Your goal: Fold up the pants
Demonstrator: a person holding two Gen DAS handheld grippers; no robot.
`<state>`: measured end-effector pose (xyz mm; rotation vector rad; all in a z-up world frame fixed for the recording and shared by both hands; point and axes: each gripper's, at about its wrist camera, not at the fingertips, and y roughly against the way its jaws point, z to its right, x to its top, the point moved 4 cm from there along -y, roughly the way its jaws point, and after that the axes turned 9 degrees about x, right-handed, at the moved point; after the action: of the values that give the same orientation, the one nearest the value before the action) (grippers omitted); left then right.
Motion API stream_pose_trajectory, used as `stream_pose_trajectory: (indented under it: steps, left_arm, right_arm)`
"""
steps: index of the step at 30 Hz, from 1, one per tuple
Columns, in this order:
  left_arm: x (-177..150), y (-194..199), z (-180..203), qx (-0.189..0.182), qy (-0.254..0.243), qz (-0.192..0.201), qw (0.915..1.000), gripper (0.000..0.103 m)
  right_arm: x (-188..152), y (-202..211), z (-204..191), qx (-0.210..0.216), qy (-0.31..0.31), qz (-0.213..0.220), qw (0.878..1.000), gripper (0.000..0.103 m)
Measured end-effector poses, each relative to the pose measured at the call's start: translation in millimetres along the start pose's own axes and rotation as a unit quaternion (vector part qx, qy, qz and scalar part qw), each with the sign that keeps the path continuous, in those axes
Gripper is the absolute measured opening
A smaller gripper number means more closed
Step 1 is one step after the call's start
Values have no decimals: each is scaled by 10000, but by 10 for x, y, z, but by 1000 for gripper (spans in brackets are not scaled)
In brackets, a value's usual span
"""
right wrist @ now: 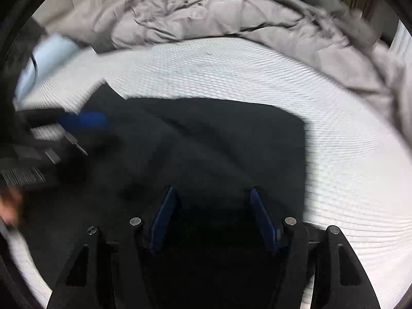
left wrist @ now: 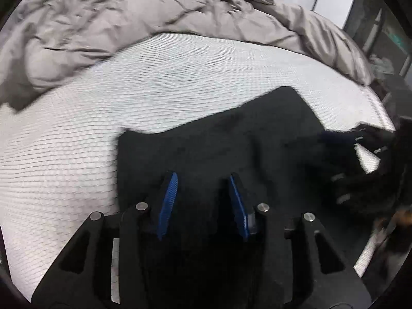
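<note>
While both tools hang over the bed, this is how things stand:

Pants: the dark, near-black soft cloth pants [left wrist: 219,139] lie flat on the white mesh-textured mattress [left wrist: 103,108], already doubled into a broad block with straight edges and a square corner towards the crumpled grey duvet [left wrist: 103,25] heaped at the far side.

Handling: to my eye the cloth is light, limp and thick enough to keep a crease; it will sag and drag if lifted by one point. It should not slip much on the ridged blue pads [left wrist: 168,200].

Where to hold: I would pinch the near edge at two spread points, one per tool, taking all layers together, so the fold carries over evenly.

Left gripper [left wrist: 203,180]: it is angled steeply down over the near part of the pants, jaws partly apart, nothing visibly pinched between the pads; only cloth lies beneath them.

Right gripper [right wrist: 213,193]: it is tilted down likewise, jaws set wider, about half apart, over the near edge with no cloth caught that I can see.

Spacing: each tool appears blurred at the side of the other's view, so they sit side by side, near one another.
</note>
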<state>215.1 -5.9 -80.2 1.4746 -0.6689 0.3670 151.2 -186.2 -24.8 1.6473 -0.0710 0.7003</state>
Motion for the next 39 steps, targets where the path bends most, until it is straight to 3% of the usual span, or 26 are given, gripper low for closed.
stream_pose_trajectory:
  steps: [2,4,5,8,9,11,13,14,16,19,20,22,23,24,25,26,27,29,33,35,39]
  left_arm:
    - [-96,87,-168,216,199,-105,9995,41]
    - [-190,212,-294,329,440,-117,9984,44]
    - [-280,312,-360,307,679,-97,9972,48]
    - [-474,414,-575,-261,1401,-48,9898,53]
    - [-560,408,-579,-479,1590,-193,9859,53]
    - [-710,401,-536,-554,1550,-296,9859,53]
    - [-758,395,-454,-376,1340,-290,9898,53]
    - [-769,392,-431,-323,1315,-267,9904,53]
    - [-771,386,-428,-381,1363,-270,9896,47]
    - [-723,407,-476,-599,1611,-152,9850,32]
    - [-724,406,-483,-586,1623,-74,9850,32]
    - [-667,362,-472,-408,1548,-63,9871,32]
    - [-652,339,-455,-141,1518,-55,9883,33]
    - [-644,330,-433,49,1488,-6,9888,34]
    - [-646,338,-409,241,1425,58,9895,38]
    - [-650,366,-363,499,1288,107,9904,42]
    - [-658,402,-330,656,1199,152,9905,43]
    - [-682,499,-284,868,1100,293,9897,44]
    - [-750,684,-133,643,969,418,9923,51]
    - [-761,680,-33,625,819,428,9938,51]
    - [-879,612,38,753,589,157,9953,51]
  right_arm:
    - [-132,165,161,153,57,107,9998,62]
    - [-304,344,428,323,-340,197,9987,76]
    - [-382,432,536,455,-579,287,9969,78]
    - [-600,638,844,1244,-1466,587,9796,78]
    - [-657,661,899,1463,-1643,613,9736,78]
    - [-733,669,904,1774,-1750,583,9667,78]
    - [-768,580,864,2204,-1864,487,9562,77]
    - [-784,500,844,2441,-1998,418,9480,73]
    - [-774,377,835,2721,-2170,363,9368,49]
    - [-704,284,871,3005,-2499,430,9194,34]
    - [-652,330,878,2999,-2499,580,9188,33]
    - [-482,424,823,2704,-2189,862,9336,32]
    - [-429,438,805,2468,-2060,873,9429,34]
    - [-387,409,793,2074,-1944,795,9554,40]
    - [-372,365,786,1698,-1808,698,9662,59]
    - [-384,312,776,1294,-1669,551,9759,69]
    - [-409,317,777,1173,-1696,526,9771,74]
    - [-531,431,809,1285,-1801,577,9735,75]
    - [-654,582,713,1842,-1786,651,9643,76]
    - [-704,470,645,2058,-1733,399,9623,79]
    - [-771,424,559,1874,-1473,231,9709,76]
